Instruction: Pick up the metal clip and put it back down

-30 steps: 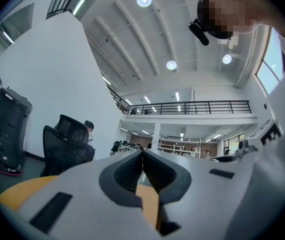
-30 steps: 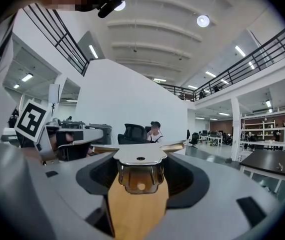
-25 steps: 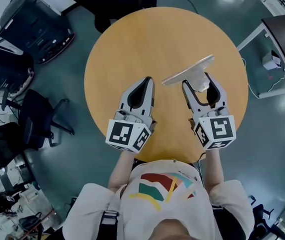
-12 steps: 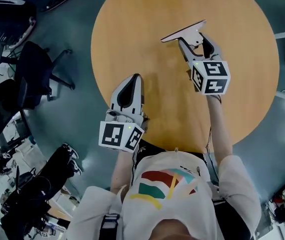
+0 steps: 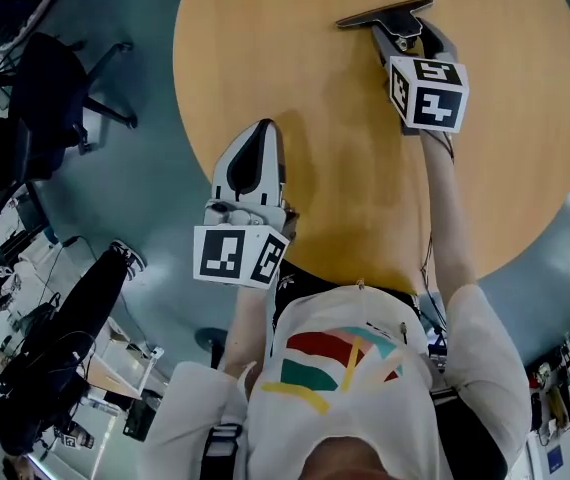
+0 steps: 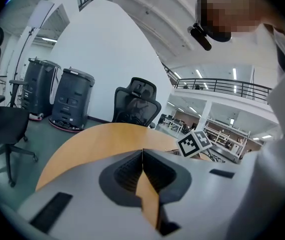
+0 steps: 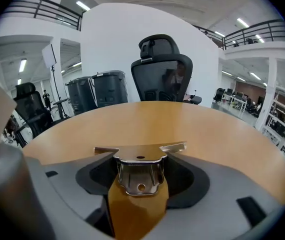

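We've got head cam steeply down over round table [image 5: 295, 68]; cams on left gripper [image 5: 261, 128] & right gripper [image 5: 406, 32] skim same tabletop low, close-up.

shiny metal clip [image 7: 140, 171], wide flat bar level, clamped in right tongs [image 7: 138, 176]

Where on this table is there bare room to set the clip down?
Nearly the round wooden table is bare throughout: the wide centre between the left gripper and the right gripper, and the right side to the rim. Only the far part is taken, where the right gripper grips the shiny metal clip.
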A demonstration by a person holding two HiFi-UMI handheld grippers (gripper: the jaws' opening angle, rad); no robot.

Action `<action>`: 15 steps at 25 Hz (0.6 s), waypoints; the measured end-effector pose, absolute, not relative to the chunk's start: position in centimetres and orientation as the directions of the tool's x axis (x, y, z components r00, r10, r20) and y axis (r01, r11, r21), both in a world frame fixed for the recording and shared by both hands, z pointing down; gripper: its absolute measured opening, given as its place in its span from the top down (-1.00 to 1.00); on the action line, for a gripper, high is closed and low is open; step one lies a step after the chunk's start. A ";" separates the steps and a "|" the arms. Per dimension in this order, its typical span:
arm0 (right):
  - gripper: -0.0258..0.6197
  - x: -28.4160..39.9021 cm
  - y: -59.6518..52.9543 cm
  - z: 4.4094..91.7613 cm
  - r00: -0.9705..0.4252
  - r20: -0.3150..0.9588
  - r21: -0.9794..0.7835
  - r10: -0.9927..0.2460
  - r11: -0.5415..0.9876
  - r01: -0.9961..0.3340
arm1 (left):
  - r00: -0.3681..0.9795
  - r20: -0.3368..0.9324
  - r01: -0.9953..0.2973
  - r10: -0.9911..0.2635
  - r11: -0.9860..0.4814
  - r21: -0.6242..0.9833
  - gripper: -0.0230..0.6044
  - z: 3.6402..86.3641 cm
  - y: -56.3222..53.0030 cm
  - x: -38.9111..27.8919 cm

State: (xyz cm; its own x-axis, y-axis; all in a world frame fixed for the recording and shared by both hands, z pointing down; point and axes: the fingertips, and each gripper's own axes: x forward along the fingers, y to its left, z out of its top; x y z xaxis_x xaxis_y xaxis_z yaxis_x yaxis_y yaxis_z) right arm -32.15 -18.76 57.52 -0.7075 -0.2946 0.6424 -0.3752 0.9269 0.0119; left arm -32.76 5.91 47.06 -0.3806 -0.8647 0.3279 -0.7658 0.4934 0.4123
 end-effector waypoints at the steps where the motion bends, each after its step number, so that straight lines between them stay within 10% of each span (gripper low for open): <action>1: 0.03 -32.1 -18.8 58.0 -0.701 0.650 0.023 -0.295 0.929 -0.370 | -0.383 0.324 -0.765 -0.865 0.494 0.414 0.78 47.1 5.8 -32.7; 15: 0.02 -33.0 -17.9 57.3 -0.713 0.627 0.077 -0.312 0.937 -0.342 | -0.373 0.314 -0.781 -0.873 0.478 0.401 0.78 46.6 5.6 -33.2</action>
State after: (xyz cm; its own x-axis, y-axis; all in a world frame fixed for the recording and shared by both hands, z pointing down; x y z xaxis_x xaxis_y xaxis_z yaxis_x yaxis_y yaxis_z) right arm -33.04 -17.92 57.33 -0.7134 -0.3123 0.6273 -0.3420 0.9365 0.0773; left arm -33.18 5.62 46.61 -0.3730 -0.8731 0.3139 -0.7814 0.4780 0.4011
